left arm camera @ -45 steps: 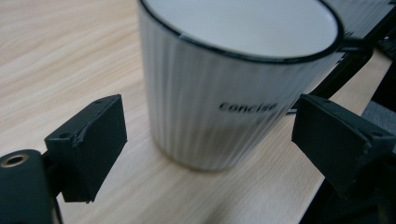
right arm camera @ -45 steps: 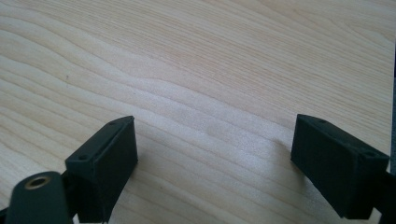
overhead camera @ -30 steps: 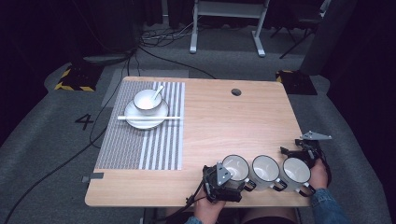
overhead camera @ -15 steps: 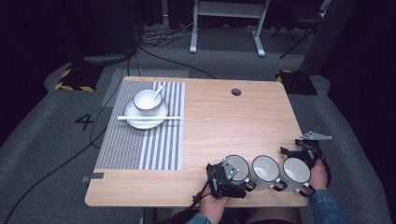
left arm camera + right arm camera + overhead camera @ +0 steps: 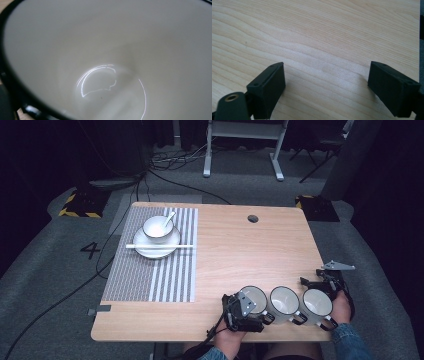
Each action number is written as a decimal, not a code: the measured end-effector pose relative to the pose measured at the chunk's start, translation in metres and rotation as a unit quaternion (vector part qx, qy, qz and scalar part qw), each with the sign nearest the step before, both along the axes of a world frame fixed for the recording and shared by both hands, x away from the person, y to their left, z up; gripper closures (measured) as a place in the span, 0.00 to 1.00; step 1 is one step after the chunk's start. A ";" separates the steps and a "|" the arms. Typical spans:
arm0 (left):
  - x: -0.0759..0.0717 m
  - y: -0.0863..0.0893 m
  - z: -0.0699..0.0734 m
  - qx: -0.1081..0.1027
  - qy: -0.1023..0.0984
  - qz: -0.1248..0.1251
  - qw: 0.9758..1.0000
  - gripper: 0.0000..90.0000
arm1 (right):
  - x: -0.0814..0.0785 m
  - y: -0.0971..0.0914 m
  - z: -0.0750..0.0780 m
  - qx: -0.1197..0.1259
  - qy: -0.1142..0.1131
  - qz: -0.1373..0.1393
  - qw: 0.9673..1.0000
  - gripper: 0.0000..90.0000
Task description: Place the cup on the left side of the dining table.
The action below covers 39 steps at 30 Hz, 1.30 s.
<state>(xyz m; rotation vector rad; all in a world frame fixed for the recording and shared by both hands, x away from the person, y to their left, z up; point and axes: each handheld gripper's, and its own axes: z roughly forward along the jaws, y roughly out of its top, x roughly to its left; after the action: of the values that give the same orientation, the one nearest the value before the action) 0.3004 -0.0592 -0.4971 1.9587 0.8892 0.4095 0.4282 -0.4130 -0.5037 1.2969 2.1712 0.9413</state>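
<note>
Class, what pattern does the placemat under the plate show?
The placemat shows grey and white stripes running lengthwise, finer on its left part, clearest in the high view.

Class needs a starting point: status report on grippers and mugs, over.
Left gripper at left mug, jaws just closing, grip hidden. Right gripper open over table. Path clear.
</note>
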 end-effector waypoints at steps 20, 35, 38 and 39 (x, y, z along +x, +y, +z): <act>0.001 0.044 0.046 0.004 -0.029 -0.004 1.000 0.03 | 0.000 0.000 0.000 -0.001 0.000 0.000 1.000 0.16; 0.024 0.115 0.082 -0.006 -0.034 0.046 0.998 0.03 | 0.000 0.000 0.000 0.002 0.000 -0.001 1.000 0.16; 0.028 0.124 0.086 0.002 -0.048 0.058 0.997 0.03 | 0.000 0.000 0.000 0.002 0.000 -0.002 1.000 0.16; 0.030 0.126 0.088 0.003 -0.049 0.058 0.997 0.03 | 0.000 0.001 0.000 0.003 0.000 -0.001 1.000 0.16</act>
<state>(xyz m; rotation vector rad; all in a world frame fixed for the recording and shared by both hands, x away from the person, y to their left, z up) 0.3300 0.0670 -0.4093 1.8808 0.9410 0.5709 0.4282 -0.4125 -0.5038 1.3028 2.1678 0.9472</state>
